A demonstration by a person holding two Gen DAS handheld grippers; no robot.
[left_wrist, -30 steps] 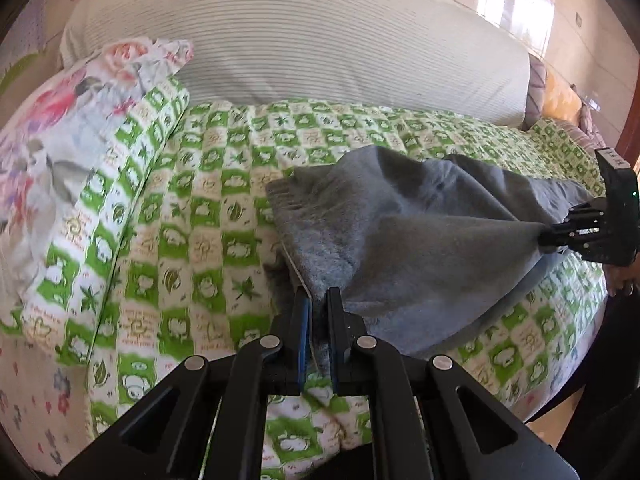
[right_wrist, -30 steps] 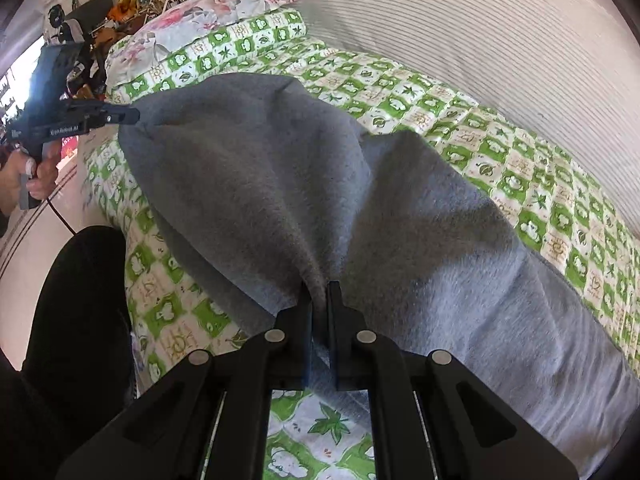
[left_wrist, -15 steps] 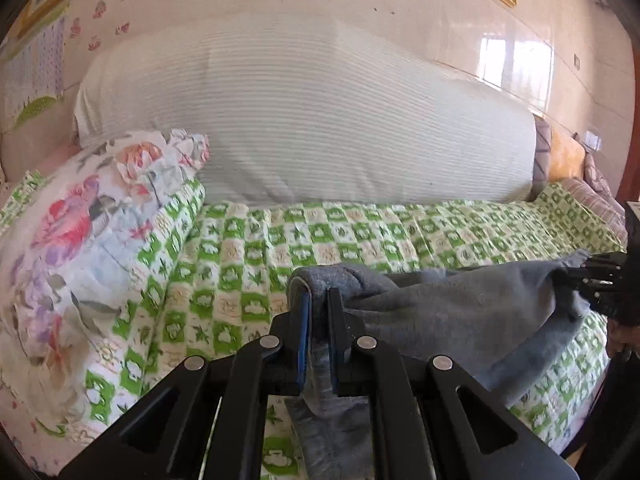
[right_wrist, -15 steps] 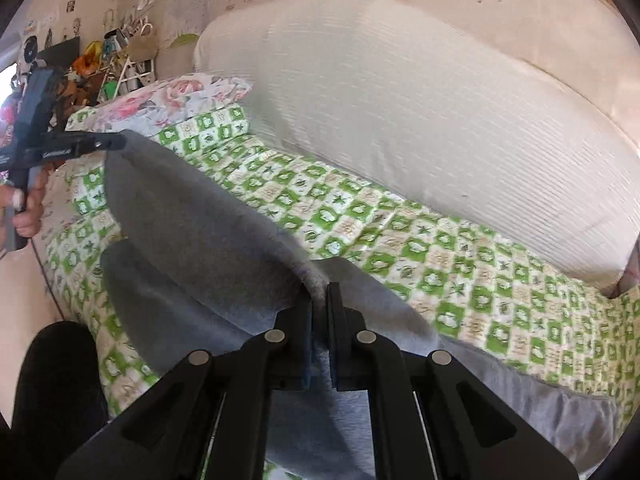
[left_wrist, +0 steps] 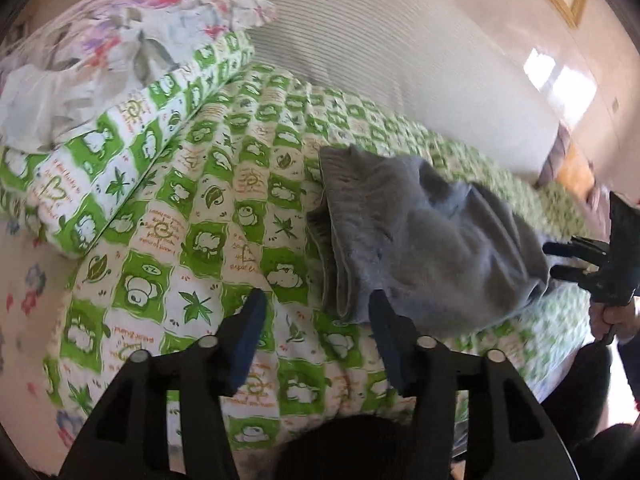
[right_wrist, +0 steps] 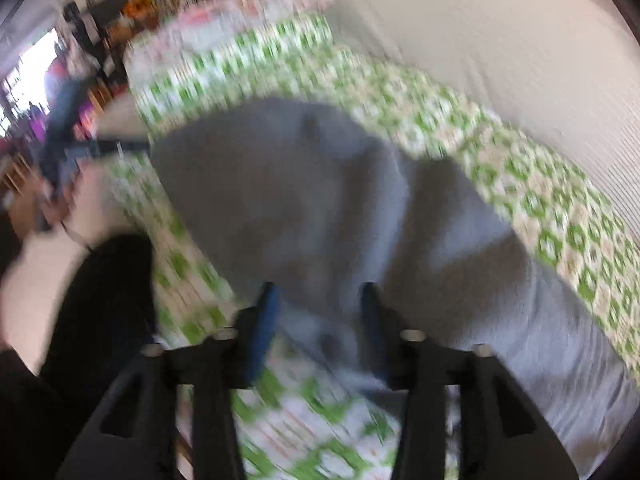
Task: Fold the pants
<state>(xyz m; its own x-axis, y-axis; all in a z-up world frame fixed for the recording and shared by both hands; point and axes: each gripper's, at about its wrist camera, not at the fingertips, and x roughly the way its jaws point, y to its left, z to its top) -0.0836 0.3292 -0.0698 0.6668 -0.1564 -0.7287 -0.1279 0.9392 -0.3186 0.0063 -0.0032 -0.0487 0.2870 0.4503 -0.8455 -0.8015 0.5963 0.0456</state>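
The grey pants [left_wrist: 420,240] lie folded in a loose heap on the green-and-white quilt [left_wrist: 200,216]. My left gripper [left_wrist: 316,308] is open and empty, just in front of the heap's near edge; its right finger is close to the cloth. In the blurred right wrist view the pants [right_wrist: 340,200] spread over the quilt, and my right gripper [right_wrist: 318,300] is open over their near edge, holding nothing. The right gripper also shows at the right edge of the left wrist view [left_wrist: 560,258], open beside the heap. The left gripper shows blurred at the left of the right wrist view [right_wrist: 120,146].
A floral pillow [left_wrist: 100,52] and a green-patterned cushion [left_wrist: 120,136] sit at the left end of the sofa. A striped white back cushion [left_wrist: 400,52] runs behind. My dark-clothed legs [right_wrist: 92,300] stand at the sofa's front edge.
Both grippers were shut on the lifted pants; both have since opened and let go. The pants have dropped onto the quilt in a folded heap, and both grippers have drawn back.
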